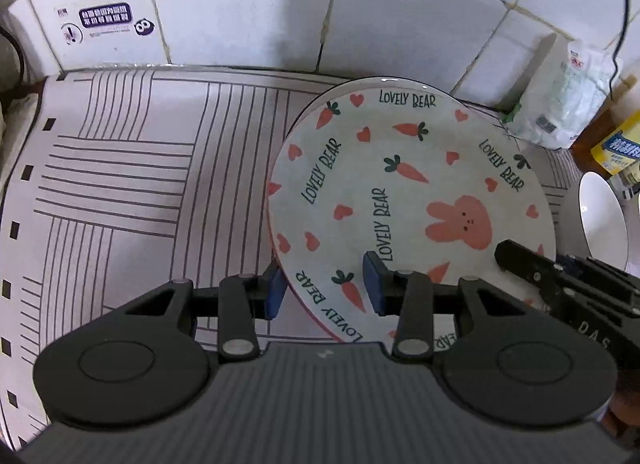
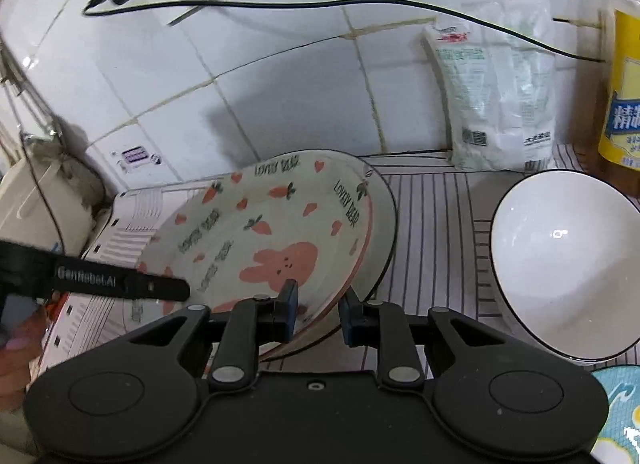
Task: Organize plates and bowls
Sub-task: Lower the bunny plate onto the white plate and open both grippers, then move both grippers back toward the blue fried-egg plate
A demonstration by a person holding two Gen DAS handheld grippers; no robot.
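Both grippers are working the same plate, the one printed with carrots, hearts and a pink rabbit, which sits tilted in the centre-right of the left wrist view over a striped mat on the tabletop. The left gripper straddles the plate's near rim with its blue pads apart, one below the rim and one above the face, so it looks part-open and not yet clamped. In the right wrist view the right gripper brackets the near rim, where a second, dark-edged rim shows beneath; whether it pinches I cannot tell. A white bowl stands at the right of that frame. This looks like the plate-lifting step; next, firm closure on the rim, then a level carry.
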